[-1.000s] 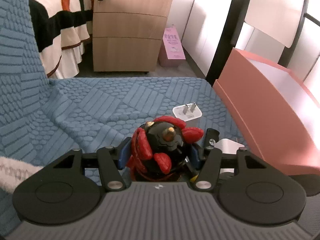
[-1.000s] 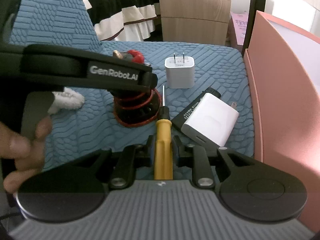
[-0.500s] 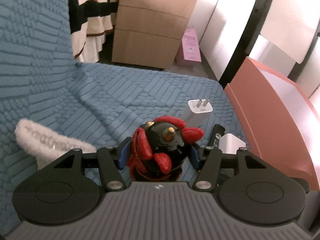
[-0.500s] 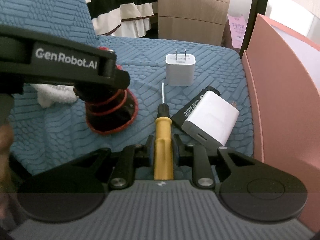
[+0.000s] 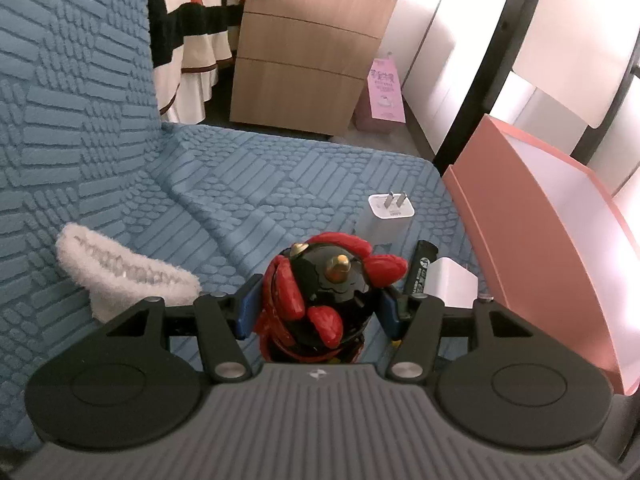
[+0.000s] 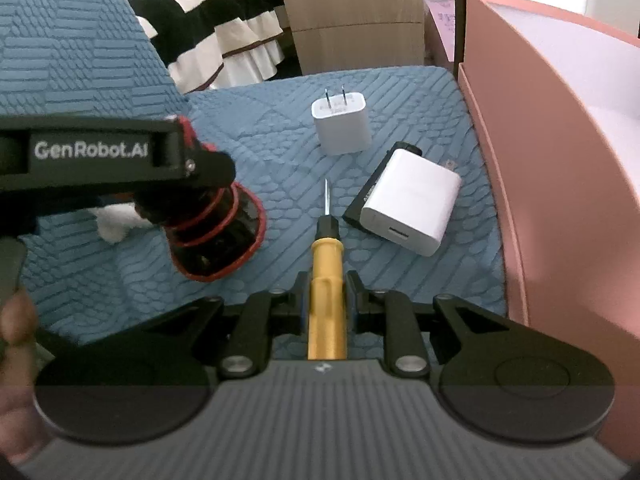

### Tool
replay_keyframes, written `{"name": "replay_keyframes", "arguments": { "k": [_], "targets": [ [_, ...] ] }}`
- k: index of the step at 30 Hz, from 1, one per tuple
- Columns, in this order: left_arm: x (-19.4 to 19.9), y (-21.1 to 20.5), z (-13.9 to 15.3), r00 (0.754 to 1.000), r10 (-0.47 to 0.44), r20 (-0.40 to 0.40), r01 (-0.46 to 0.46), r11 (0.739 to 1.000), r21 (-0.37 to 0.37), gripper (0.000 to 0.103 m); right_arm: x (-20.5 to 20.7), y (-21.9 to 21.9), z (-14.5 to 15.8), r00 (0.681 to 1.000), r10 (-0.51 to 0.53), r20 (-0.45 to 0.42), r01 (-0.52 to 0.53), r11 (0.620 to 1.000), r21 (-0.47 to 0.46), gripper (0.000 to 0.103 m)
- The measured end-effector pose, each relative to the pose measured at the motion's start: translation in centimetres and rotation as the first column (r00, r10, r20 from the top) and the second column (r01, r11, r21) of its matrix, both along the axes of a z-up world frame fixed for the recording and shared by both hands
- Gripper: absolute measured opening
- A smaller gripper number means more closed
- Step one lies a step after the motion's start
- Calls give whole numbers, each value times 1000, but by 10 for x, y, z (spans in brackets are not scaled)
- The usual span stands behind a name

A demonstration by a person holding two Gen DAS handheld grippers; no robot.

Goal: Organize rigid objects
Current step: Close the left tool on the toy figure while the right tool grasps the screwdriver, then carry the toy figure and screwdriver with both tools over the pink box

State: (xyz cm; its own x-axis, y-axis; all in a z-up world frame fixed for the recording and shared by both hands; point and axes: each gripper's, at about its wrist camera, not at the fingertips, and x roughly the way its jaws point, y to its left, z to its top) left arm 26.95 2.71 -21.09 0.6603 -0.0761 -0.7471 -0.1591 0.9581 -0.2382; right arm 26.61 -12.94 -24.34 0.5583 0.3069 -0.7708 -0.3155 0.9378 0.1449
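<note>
- Left wrist view: the left gripper (image 5: pixel 318 304) has its blue-padded jaws clamped on a black figurine with red ornaments (image 5: pixel 322 296) (a gold knob sits on top).
- Beyond it, on the blue textured cushion (image 5: pixel 248 184), stands a small white charger (image 5: pixel 385 216), prongs up; its printing is too small to read.
- To the right lie a larger white charger (image 5: pixel 452 282) and a black object (image 5: pixel 420 268) with illegible white lettering, just beside the pink box (image 5: pixel 532 240).
- A white fluffy item (image 5: pixel 124 276) lies on the cushion to the left.
- A pink sign (image 5: pixel 385 92) leans near the wooden drawer cabinet (image 5: pixel 308 48); its text is unreadable.
- Right wrist view: the right gripper (image 6: pixel 326 294) has its jaws closed on the yellow-handled screwdriver (image 6: pixel 326 280), tip pointing forward over the cushion.
- The left gripper's side reads "GenRobot.AI"; the figurine's red-ringed base tilts above the cushion.
- Both chargers lie ahead, the larger one resting on the black object.
</note>
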Motion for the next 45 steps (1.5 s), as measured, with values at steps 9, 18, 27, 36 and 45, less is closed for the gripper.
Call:
{"name": "replay_keyframes", "arguments": {
  "k": [9, 18, 27, 36, 45],
  "targets": [
    [-10, 5, 6, 998, 63, 1, -63, 998, -20, 64, -2, -10, 18, 1000, 25, -10, -24, 998, 62, 22],
    [-26, 1, 31, 998, 61, 29, -60, 997, -45, 64, -8, -20, 47, 999, 40, 17, -41, 996, 73, 22],
    [-37, -12, 67, 996, 83, 31, -82, 996, -26, 63, -8, -37, 95, 994, 77, 75, -83, 993, 82, 22],
    [-31, -38, 112, 996, 41, 78, -39, 999, -22, 63, -3, -65, 139, 986, 76, 148, -88, 993, 75, 22],
    [-14, -72, 150, 990, -12, 143, 19, 999, -46, 63, -5, -96, 175, 976, 30, 217, -55, 992, 110, 22]
  ]
}}
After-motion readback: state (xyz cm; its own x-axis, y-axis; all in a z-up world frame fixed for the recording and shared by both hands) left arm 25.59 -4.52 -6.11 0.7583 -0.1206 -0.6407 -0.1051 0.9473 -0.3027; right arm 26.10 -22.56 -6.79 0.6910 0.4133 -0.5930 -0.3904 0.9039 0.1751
